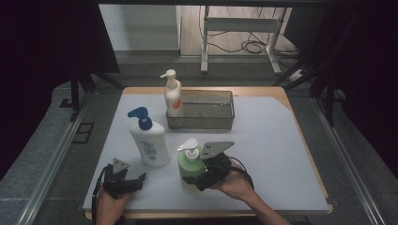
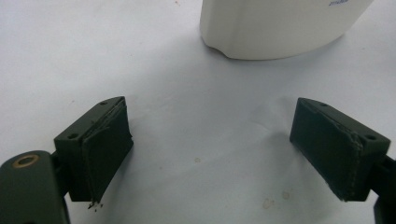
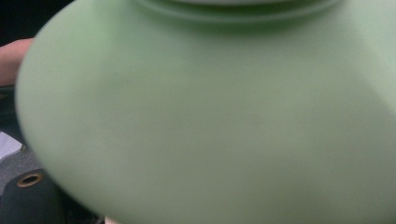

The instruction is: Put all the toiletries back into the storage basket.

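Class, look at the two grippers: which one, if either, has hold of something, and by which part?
The right gripper is around the green pump bottle's body, though a firm clamp cannot be confirmed. The left gripper is open, holding nothing.

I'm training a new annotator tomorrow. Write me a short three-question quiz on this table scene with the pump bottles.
1. True or false: the left gripper has a bottle between its jaws.
2. Which bottle does the right gripper reach around: A) green pump bottle, B) blue-pump white bottle, C) orange-labelled white bottle?
3. Where does the orange-labelled white bottle stand relative to the clear bin?

Key
1. False: its jaws stand wide apart over bare white table.
2. A.
3. At the bin's left end; whether it stands inside or just outside can't be told.
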Motion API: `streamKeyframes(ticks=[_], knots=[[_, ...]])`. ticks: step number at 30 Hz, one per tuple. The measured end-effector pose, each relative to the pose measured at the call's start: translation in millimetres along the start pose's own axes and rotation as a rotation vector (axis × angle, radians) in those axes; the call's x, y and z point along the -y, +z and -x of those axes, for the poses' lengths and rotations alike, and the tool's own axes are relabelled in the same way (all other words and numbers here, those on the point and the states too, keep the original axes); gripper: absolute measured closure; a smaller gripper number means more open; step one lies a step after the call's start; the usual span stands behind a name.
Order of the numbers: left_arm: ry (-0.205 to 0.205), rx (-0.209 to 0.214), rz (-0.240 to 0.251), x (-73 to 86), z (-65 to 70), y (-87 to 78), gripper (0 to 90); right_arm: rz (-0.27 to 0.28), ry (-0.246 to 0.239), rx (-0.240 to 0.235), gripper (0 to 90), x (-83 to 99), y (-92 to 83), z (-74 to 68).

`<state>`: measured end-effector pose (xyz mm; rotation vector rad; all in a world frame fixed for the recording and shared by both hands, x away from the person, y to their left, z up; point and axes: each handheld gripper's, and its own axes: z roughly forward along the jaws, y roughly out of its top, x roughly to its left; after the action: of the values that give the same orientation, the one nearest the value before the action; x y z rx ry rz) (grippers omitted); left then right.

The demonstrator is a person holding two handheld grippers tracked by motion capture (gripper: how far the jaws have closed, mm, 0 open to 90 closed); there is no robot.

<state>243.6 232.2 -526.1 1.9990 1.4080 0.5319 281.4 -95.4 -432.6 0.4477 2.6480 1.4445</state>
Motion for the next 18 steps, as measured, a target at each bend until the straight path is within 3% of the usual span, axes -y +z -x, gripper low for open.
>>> streamKeyframes(ticks=[7, 18], knots=[[0.0, 0.0, 0.0, 0.0, 0.0, 0.0, 12.0, -0.021, -0.019, 0.021, 11.3, -2.7, -0.8, -2.3], [0.003, 0.0, 0.0, -0.1, -0.2, 0.0, 12.0, -0.027, 0.013, 0.043, 11.8, -6.1, -3.3, 2.3]])
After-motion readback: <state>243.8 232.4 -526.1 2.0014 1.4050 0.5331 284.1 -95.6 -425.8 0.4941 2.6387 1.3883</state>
